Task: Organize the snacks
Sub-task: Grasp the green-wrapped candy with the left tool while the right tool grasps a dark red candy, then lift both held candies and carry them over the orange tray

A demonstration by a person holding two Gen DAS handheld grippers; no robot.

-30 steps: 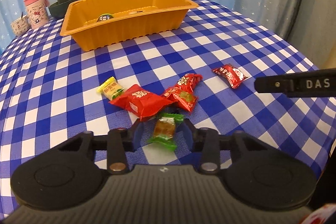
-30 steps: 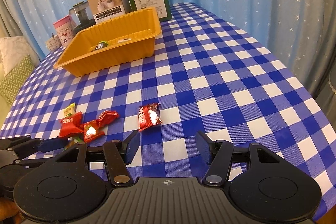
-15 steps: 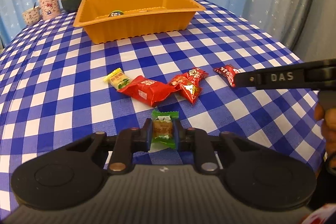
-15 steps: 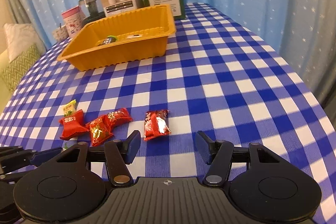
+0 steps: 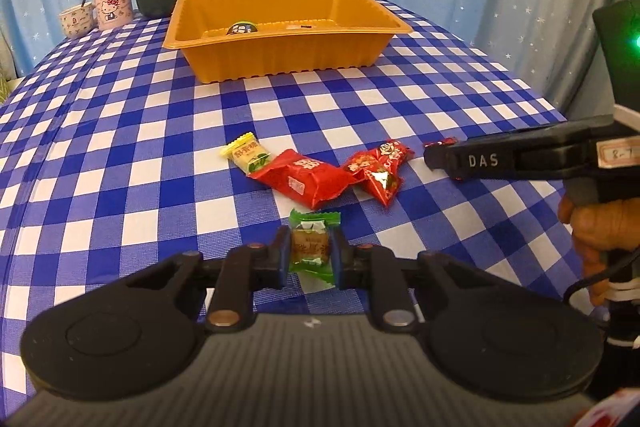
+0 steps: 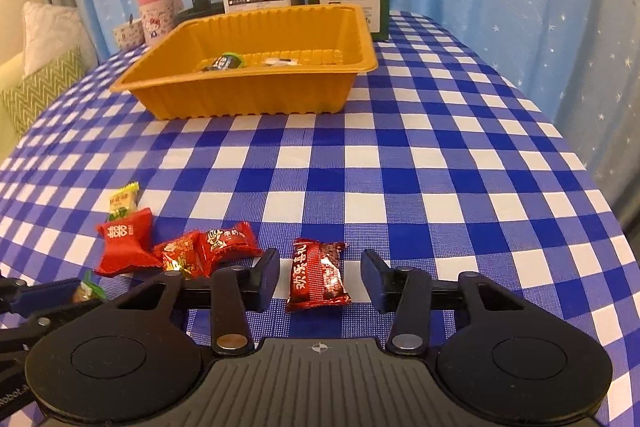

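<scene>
Nearest the left camera, the left tool is clamped on the green-wrapped candy, its pads pressing the wrapper's two sides while the candy sits low over the checked surface. On the other side, the right tool straddles the dark red packet, which lies flat on the cloth; its jaws have just been closing, yet a clear gap shows on each side of the packet, so nothing is gripped there. To do this step well, that tool should probably settle squarely over the packet's body, not its crimped ends, before the pads meet, since a foil wrapper is likely to slip or twist out. Just beyond lie the loose sweets: a large red pouch, two small red packets overlapping, and a yellow candy touching the pouch. Well past them stands the orange tray, already holding a little something, and the lift should clear its near wall before release.
</scene>
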